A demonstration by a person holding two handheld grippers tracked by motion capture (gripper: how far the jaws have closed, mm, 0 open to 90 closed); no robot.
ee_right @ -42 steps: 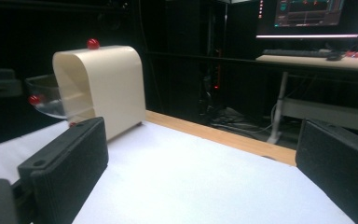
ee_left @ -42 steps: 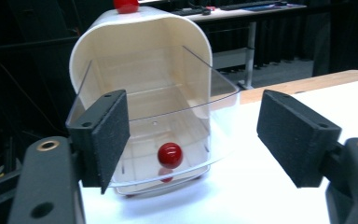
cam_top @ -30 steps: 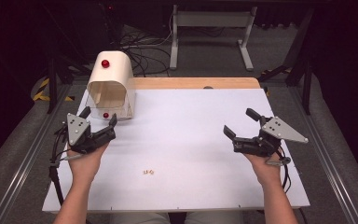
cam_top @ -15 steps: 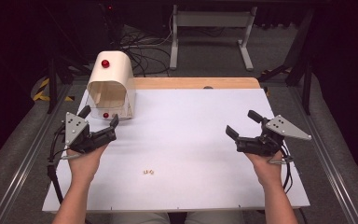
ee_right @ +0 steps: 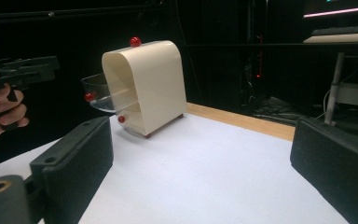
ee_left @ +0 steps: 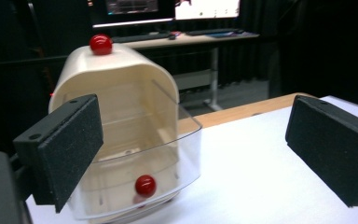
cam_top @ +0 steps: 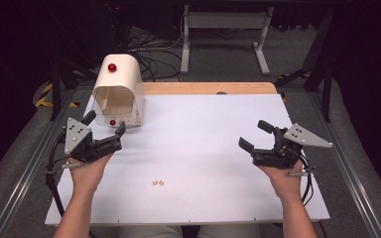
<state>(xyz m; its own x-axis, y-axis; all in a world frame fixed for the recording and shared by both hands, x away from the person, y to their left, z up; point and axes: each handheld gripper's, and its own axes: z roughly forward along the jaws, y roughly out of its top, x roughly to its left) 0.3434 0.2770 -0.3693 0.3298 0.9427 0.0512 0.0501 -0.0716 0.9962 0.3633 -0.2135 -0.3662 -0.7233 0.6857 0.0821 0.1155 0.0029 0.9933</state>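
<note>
Two grippers: you hold one black two-jaw gripper in each hand above the white sheet-covered table (cam_top: 203,124).
Left gripper (cam_top: 105,125): it hovers over the table's left side, just in front of the container; its jaws stand wide apart with nothing between them, having just been opening.
Right gripper (cam_top: 257,137): it hovers over the table's right side, well apart from the container; its jaws stand wide apart and empty, having just been closing a little.
Container: the cream-coloured, round-topped plastic box (cam_top: 124,79) stands upright at the table's far left corner, with its open side turned towards your left gripper.
Knob on top: one small red ball knob (cam_top: 111,67) sits on the container's curved top.
Drawer: one clear plastic drawer (ee_left: 168,154) with a rounded front sticks partly out of the container's lower part; it carries its own red ball knob (ee_left: 145,185).
Small pieces: two tiny pale objects (cam_top: 158,183) lie side by side on the sheet near your edge, between your hands; they are too small to identify.
Wooden strip: the table's bare light wood edge (cam_top: 208,88) shows beyond the sheet, beside the container.
</note>
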